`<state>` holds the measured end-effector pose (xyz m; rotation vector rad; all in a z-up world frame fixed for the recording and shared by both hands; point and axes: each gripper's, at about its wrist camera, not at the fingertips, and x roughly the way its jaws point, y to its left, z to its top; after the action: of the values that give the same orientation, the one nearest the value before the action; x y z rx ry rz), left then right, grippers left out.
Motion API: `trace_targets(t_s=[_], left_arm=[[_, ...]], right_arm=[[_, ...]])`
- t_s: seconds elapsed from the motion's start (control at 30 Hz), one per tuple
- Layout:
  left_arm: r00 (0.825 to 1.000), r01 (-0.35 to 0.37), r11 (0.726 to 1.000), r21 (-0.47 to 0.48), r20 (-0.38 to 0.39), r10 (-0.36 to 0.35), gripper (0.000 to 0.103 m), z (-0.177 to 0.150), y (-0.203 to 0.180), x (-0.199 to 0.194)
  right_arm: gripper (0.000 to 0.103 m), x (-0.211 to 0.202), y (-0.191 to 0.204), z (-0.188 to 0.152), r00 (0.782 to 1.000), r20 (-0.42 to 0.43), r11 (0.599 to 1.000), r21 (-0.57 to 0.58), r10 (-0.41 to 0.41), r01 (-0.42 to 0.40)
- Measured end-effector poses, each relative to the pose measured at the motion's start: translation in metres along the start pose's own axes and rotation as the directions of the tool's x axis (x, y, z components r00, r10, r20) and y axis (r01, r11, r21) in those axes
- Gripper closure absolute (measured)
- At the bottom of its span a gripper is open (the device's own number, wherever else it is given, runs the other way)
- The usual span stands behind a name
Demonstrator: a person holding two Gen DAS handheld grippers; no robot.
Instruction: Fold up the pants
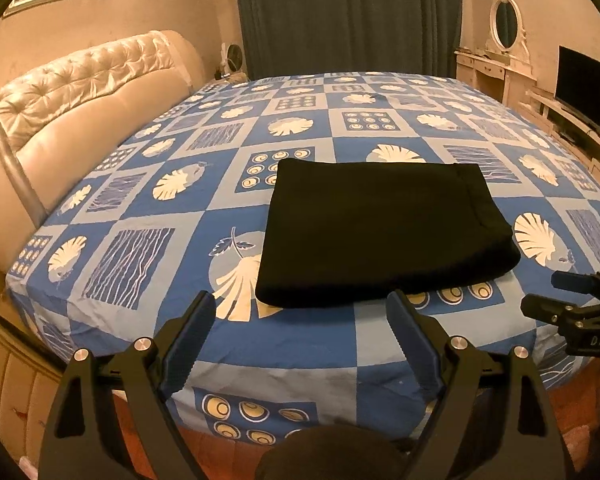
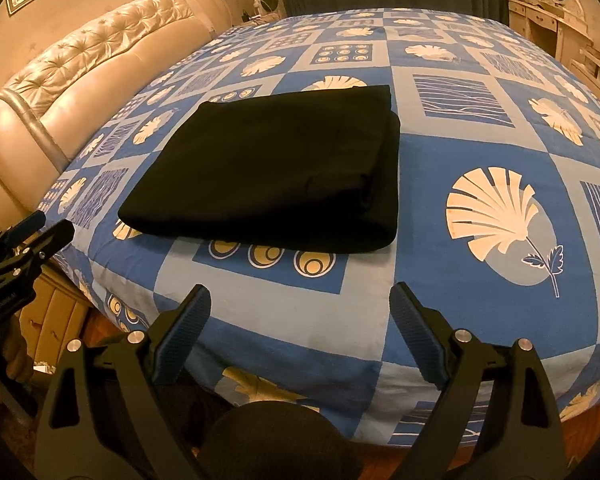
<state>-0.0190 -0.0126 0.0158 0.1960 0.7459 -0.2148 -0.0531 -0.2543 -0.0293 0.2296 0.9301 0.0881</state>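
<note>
Left tool (image 1: 300, 308) wide open, empty, over bed edge. Right tool (image 2: 300, 300) same, nothing gripped. Folded black pants (image 1: 384, 236) at 12 o'clock ahead of both, flat on patterned bedsheet (image 1: 148, 184). Tufted headboard (image 1: 72, 80) at 10 o'clock, curtain (image 1: 348, 16) far back.

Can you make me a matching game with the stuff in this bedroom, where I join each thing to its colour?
Things:
1. folded pants
2. bed sheet
3. headboard
4. curtain

Colours:
A. shiny beige with buttoned tufts
B. plain black
C. dark teal
D. blue squares with cream shells

Pairs: 1-B, 2-D, 3-A, 4-C
</note>
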Motion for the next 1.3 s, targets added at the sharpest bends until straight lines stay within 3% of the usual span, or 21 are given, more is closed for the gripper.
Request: trace_targets(t_s=[1.3], left_arm=[[0.998, 0.018, 0.997, -0.073, -0.066, -0.022, 0.017, -0.004, 0.008, 0.006]], right_arm=[[0.012, -0.015, 0.003, 0.007, 0.998, 0.061, 1.0, -0.01, -0.015, 0.015]])
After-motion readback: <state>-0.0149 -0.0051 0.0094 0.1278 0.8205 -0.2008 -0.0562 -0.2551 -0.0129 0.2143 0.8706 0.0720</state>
